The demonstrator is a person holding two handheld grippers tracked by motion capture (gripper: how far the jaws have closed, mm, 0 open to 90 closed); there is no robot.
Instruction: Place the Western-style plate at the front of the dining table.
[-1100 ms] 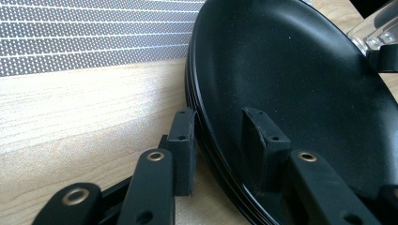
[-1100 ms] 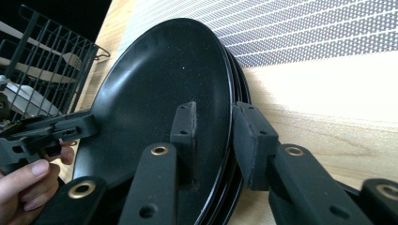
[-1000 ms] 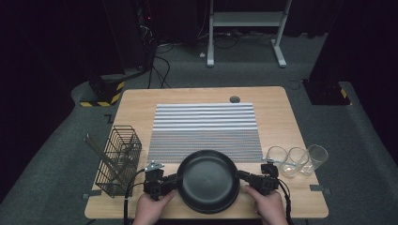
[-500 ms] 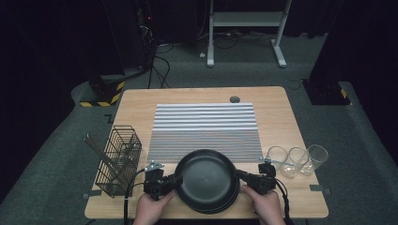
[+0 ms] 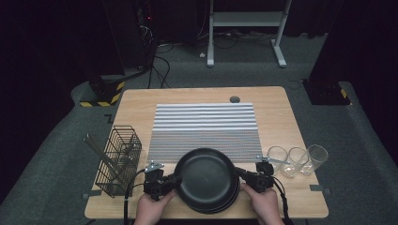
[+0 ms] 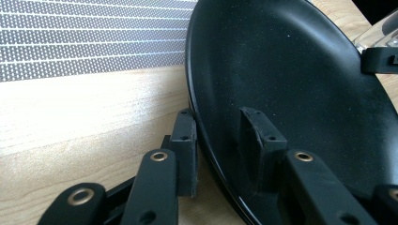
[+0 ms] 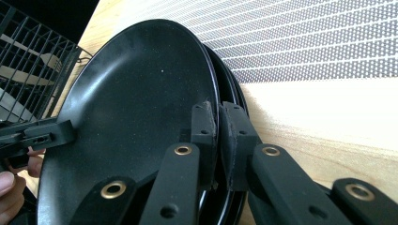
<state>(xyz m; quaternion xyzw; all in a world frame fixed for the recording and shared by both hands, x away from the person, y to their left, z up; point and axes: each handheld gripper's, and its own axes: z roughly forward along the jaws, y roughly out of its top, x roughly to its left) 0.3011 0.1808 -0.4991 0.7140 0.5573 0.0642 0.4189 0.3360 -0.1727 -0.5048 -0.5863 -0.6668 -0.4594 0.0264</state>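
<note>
Black plate (image 5: 206,176) — the top one of a small stack (image 5: 224,202) of black plates — sits near the front edge of the wooden table (image 5: 281,112), about midway between the front corners and just in front of the striped mat (image 5: 205,124).

Left gripper (image 5: 170,180) is at the plate's left rim; in the left gripper view its jaws stand either side of that rim, one pad inside the dish and the other outside, but there is a gap at the outer pad, so whether they truly pinch the rim cannot be told. The person's left hand (image 5: 152,211) holds this gripper from the front edge.

Right gripper (image 5: 244,175) is at the opposite rim, and its jaws have just been closing — in the right gripper view (image 7: 217,136) the two pads are pressed together on the edge of the top plate, with the lower plates' rims showing beside it. The right hand (image 5: 265,206) holds it near the front edge.

Toward the front left corner stands a black wire basket (image 5: 117,161) with cutlery in it, well apart from the plates. Near the right edge stand three clear glasses (image 5: 296,160) in a row, just beside the right gripper.
</note>
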